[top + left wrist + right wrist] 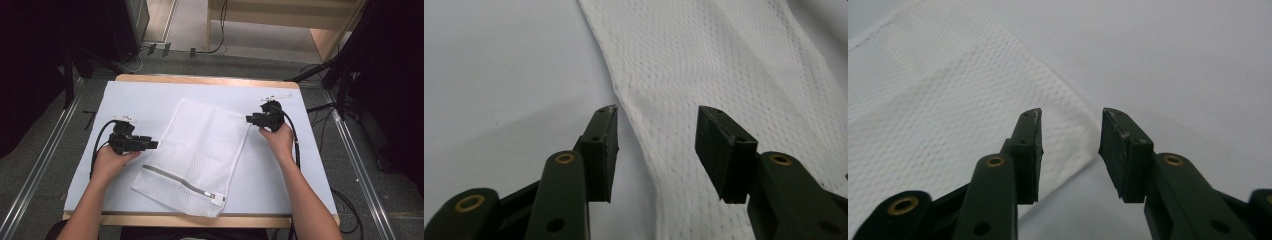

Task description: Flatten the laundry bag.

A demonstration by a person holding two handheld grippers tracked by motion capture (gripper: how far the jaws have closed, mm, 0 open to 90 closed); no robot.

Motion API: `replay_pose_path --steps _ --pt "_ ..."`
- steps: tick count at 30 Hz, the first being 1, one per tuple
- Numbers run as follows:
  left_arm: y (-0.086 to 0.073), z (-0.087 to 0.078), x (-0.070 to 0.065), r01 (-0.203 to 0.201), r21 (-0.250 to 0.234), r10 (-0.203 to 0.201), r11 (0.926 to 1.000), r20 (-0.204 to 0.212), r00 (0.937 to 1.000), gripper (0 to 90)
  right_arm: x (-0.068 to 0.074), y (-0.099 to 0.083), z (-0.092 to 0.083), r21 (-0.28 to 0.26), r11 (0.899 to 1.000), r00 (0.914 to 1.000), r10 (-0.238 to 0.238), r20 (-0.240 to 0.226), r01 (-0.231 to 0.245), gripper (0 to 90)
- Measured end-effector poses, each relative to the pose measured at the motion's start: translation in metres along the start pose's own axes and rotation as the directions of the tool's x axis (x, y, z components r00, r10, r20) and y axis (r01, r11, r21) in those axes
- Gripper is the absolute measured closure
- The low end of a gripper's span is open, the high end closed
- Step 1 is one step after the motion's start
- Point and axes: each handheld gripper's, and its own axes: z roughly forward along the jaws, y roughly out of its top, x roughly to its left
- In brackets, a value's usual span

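Note:
A white mesh laundry bag (197,152) lies flat and slightly skewed on the white table cover, its grey zipper (177,180) near the front edge. My left gripper (155,145) is at the bag's left edge, open, with the mesh edge (644,125) below the gap and nothing pinched. My right gripper (248,119) is at the bag's right edge near its far corner, open; the bag's corner (1068,115) lies under its jaws, untouched by the pads.
The white cover (135,100) spans a wooden table (200,80). Black cables (97,145) trail from both grippers. Metal rails (45,155) and dark stands flank the table on the floor.

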Motion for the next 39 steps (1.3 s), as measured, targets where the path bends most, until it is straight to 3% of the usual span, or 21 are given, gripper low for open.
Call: replay_pose_path --steps 16,22,27,31,33,39 --pt "0.024 0.023 0.010 0.004 0.038 -0.004 0.9993 0.013 0.9999 49.2 0.034 -0.039 -0.020 0.020 0.999 0.9985 -0.029 -0.047 0.030 59.0" --pt "0.029 0.030 0.011 0.001 0.053 -0.002 0.9986 0.010 1.0000 49.3 0.051 -0.053 -0.027 0.001 0.999 0.9966 -0.042 -0.071 0.042 54.7" --pt "0.031 0.034 0.013 0.001 0.052 -0.002 0.9986 0.014 0.9999 49.4 0.064 -0.066 -0.029 0.019 0.998 0.9956 -0.051 -0.078 0.053 51.3" --pt "0.030 0.039 0.014 0.009 0.071 -0.009 0.9975 0.005 0.9999 50.0 0.068 -0.073 -0.027 0.033 0.999 0.9970 -0.034 -0.069 0.036 48.2" --pt "0.029 0.042 0.014 -0.009 0.085 0.009 0.9963 0.001 1.0000 50.2 0.068 -0.076 -0.024 0.042 0.998 0.9973 -0.044 -0.059 0.046 47.5" --pt "0.025 0.043 0.014 -0.008 0.057 0.008 0.9983 0.004 1.0000 58.9 0.071 -0.074 -0.012 0.068 0.996 0.9973 -0.051 -0.053 0.055 52.4"
